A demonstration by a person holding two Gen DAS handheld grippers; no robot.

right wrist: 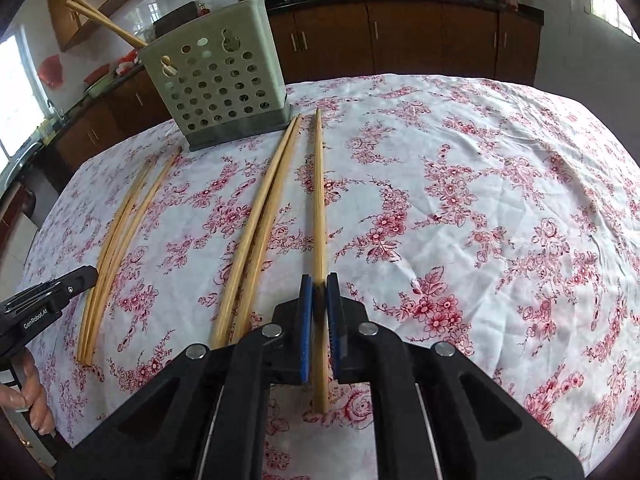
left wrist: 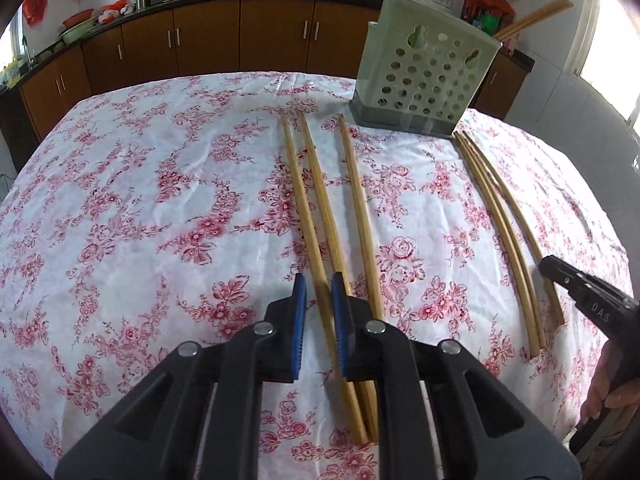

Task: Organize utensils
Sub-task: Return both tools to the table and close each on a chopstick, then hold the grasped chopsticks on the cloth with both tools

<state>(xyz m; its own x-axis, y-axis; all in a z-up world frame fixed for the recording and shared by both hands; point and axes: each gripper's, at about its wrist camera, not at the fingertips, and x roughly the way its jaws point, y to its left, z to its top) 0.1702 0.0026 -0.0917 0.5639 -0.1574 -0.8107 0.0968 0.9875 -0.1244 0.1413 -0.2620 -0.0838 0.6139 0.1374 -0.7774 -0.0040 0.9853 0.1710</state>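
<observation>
Now, left wrist view: the left gripper (left wrist: 319, 292) stands narrowly parted astride one chopstick (left wrist: 320, 216) of a loose three, not yet pinching; its long axis runs 12 to 6, along the fingers. The holder (left wrist: 424, 76) sits at 1 o'clock.

Right wrist view: the right gripper (right wrist: 319, 294) looks clamped on a single stick (right wrist: 319, 200), axis likewise 12 to 6, holder (right wrist: 216, 88) at 11 o'clock. I judge the right nearer to lifting.
</observation>
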